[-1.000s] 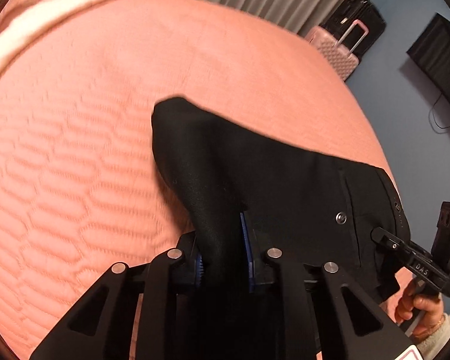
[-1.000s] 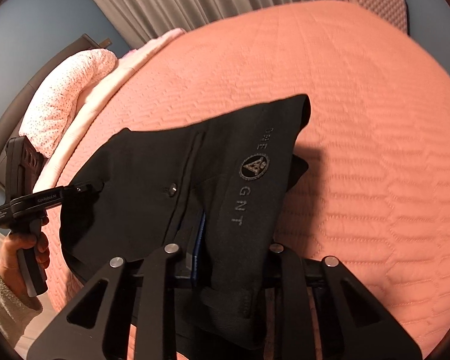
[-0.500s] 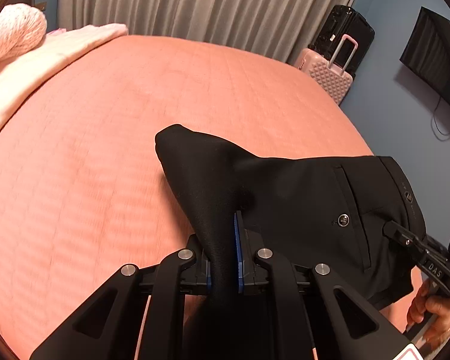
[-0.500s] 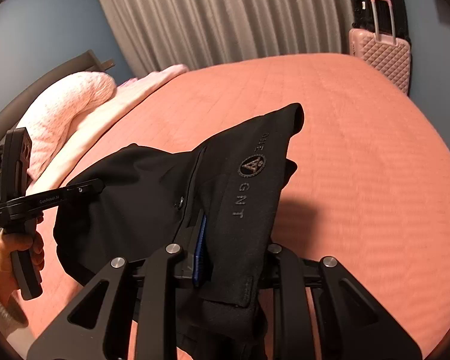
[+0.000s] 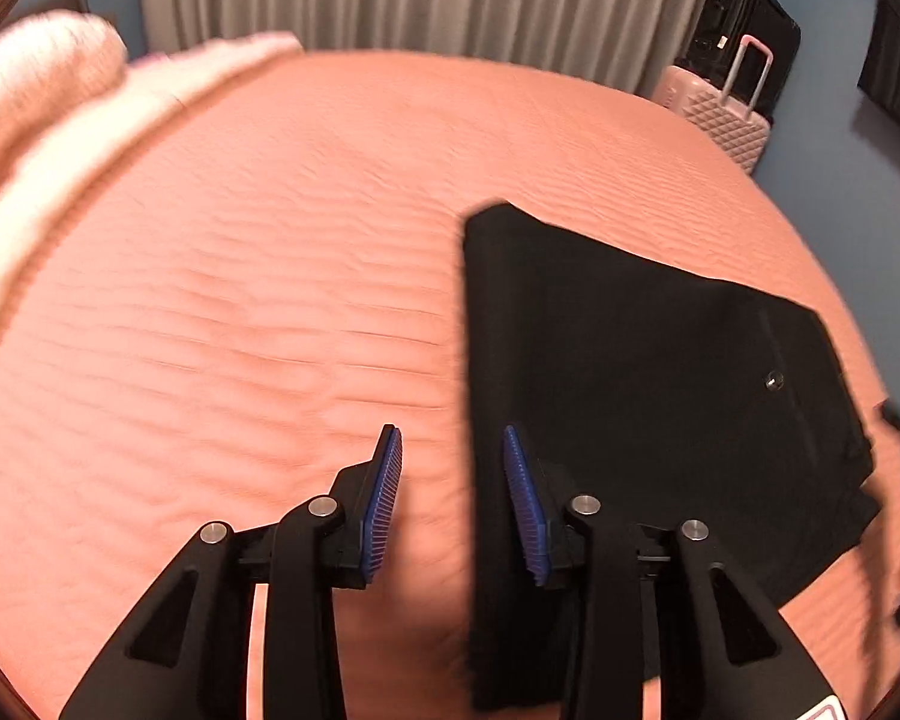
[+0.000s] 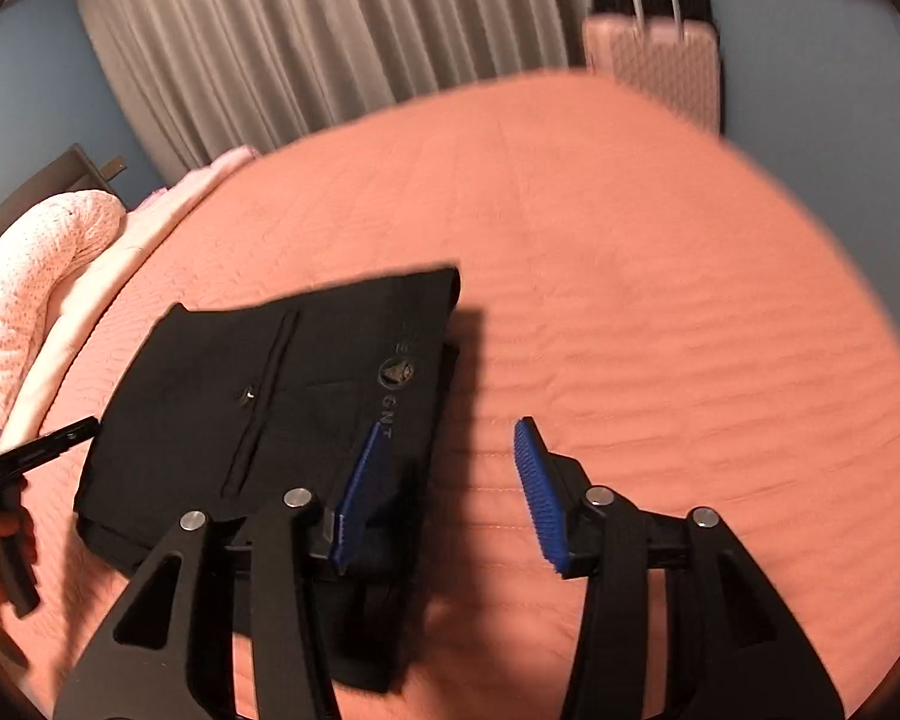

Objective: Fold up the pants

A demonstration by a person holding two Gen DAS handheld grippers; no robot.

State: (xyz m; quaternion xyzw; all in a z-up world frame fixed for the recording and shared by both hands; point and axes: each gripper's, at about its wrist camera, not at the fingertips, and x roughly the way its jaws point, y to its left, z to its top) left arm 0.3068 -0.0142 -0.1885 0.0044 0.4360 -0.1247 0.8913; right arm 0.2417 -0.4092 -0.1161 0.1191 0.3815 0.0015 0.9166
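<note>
Now both claws are opening with nothing between the pads: the folded pants (image 5: 630, 396) lie on the bed (image 5: 240, 300), at two o'clock from the left claw (image 5: 453, 498) and ten o'clock from the right claw (image 6: 450, 492).

A bedroom in a home: ahead of the jaws spreads a bed with a salmon quilted bedspread (image 5: 270, 300), pillows (image 6: 24, 276) at its head, grey curtains (image 6: 330, 30) beyond, and a pink suitcase (image 5: 726, 120) standing against a blue wall.
</note>
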